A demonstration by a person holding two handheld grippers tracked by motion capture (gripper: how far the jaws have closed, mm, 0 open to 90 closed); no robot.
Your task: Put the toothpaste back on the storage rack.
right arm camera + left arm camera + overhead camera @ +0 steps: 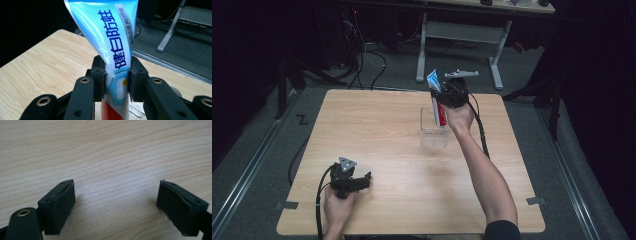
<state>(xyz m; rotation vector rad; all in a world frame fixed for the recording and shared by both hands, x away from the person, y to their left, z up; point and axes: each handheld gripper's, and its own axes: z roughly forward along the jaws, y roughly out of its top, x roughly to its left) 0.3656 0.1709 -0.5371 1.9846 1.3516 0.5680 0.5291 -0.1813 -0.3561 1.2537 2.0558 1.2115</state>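
Right tongs point(443, 100) pinch a blue, white and red toothpaste tube point(435, 95) above the clear plastic box point(433, 131); left tongs point(362, 180) rest spread on the near-left wooden worktop point(402, 170)

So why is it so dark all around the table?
High view: light falls on the table, the room behind stays black. Right gripper view: the toothpaste tube is sharp with soft glare. Left gripper view: the pads cast faint shadows.

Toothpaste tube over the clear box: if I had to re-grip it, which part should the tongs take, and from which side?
Grip the toothpaste tube across its flat blue middle, as the right tongs do now, pads on both broad faces. It stands upright, red end down over the clear box, so come in level from the person's side, above the box rim. The flared crimped end probably gives less purchase.
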